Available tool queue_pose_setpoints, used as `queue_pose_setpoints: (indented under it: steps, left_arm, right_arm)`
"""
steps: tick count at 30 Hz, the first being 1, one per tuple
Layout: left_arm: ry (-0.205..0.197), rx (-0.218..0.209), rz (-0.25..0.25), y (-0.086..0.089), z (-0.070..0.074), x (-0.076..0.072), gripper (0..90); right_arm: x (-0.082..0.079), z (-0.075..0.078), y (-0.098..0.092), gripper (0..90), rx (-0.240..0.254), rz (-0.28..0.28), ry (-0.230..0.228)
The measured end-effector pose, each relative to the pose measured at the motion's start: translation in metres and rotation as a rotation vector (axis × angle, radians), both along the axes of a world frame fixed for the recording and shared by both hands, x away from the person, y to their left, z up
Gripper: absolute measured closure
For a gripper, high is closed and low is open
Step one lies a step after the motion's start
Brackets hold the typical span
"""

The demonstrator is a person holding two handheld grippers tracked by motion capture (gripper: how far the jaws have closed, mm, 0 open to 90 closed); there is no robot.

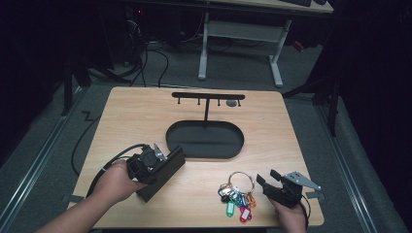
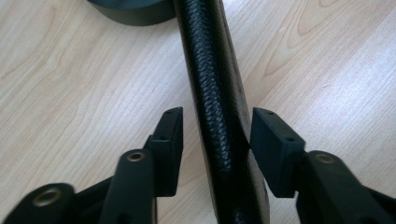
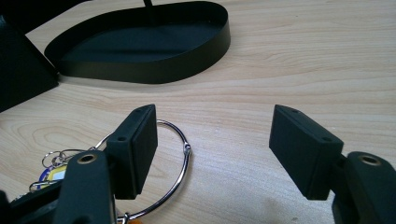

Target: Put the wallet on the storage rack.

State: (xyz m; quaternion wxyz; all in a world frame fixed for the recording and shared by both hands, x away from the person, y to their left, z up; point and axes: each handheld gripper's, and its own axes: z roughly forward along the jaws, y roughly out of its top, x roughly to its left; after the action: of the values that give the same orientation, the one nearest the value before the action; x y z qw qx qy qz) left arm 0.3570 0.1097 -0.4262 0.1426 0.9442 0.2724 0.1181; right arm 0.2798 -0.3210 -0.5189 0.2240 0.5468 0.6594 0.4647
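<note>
Left gripper view puts your left gripper (image 2: 215, 140) astride a black textured case (image 2: 212, 93): the right jaw touches its edge, the left jaw stands a little off it, so the jaws are apart and not yet clamped. The case looks like a stiff, leather-grained wallet, probably light and firm enough to take a squeeze across its narrow edge; its pebbled skin should give the pads grip, so take it mid-length rather than near a tip, where it might pivot. Right gripper view has your right gripper (image 3: 215, 149) with its jaws wide apart and nothing pressed between them; a metal key ring (image 3: 175, 154) lies on the desk (image 3: 303, 56) partly behind the left jaw. That ring is thin, hard and likely slippery, and the keys will swing, so pinch the wire itself. Beyond lies the black oval tray (image 3: 154, 70). High view adds what the close views cannot: the case (image 1: 163, 172) propped at a slant near the front left, the bunch of coloured key tags (image 1: 238, 201) by your right hand, and the rack of hooks (image 1: 208, 96) rising behind the tray.
</note>
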Motion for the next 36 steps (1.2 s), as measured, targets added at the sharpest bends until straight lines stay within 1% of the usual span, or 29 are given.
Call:
queue_pose_setpoints:
  steps: [2, 7, 15, 17, 20, 21, 23, 26, 27, 29, 32, 36]
  left_arm:
    - [0.004, 0.013, -0.001, -0.002, -0.001, 0.0, 61.0]
    - [0.007, 0.024, 0.001, -0.003, 0.0, 0.002, 65.7]
    - [0.004, 0.022, 0.001, 0.0, -0.001, 0.004, 71.2]
    - [-0.018, 0.025, -0.011, -0.001, 0.0, 0.004, 74.6]
    - [-0.05, 0.044, -0.038, -0.003, 0.002, 0.001, 76.0]
    - [-0.059, 0.044, -0.044, -0.003, 0.002, 0.0, 76.2]
    - [-0.056, 0.042, -0.057, -0.003, 0.004, -0.001, 76.4]
    - [-0.08, 0.05, -0.08, -0.003, 0.006, -0.003, 76.6]
    - [-0.089, 0.044, -0.083, -0.003, 0.007, -0.004, 76.7]
    - [-0.093, 0.035, -0.092, -0.002, 0.008, -0.005, 76.8]
    - [-0.1, 0.029, -0.126, -0.002, 0.01, -0.007, 76.7]
    - [-0.14, 0.019, -0.16, -0.004, 0.015, -0.011, 76.8]
  right_arm:
    - [0.0, 0.0, 0.0, 32.8, 0.002, 0.002, -0.001]
    - [0.0, 0.0, 0.001, 32.8, -0.003, 0.007, -0.003]
    - [0.0, 0.0, 0.001, 32.9, -0.004, 0.006, 0.0]
    - [0.0, 0.0, 0.002, 32.8, -0.003, 0.007, 0.001]
    - [0.0, 0.0, 0.001, 32.9, -0.001, 0.005, 0.0]
    - [0.0, 0.0, 0.001, 33.0, 0.0, 0.004, -0.001]
    - [0.0, 0.0, 0.0, 33.0, 0.003, 0.003, 0.0]
    - [0.0, 0.0, 0.0, 33.0, 0.006, 0.001, 0.001]
    - [0.0, 0.0, 0.0, 33.0, 0.005, 0.001, 0.001]
    - [0.0, 0.0, -0.001, 33.0, 0.003, 0.002, -0.002]
    - [-0.002, 0.0, -0.001, 33.1, 0.003, -0.001, -0.002]
    - [-0.003, 0.0, -0.003, 33.1, 0.003, -0.01, -0.001]
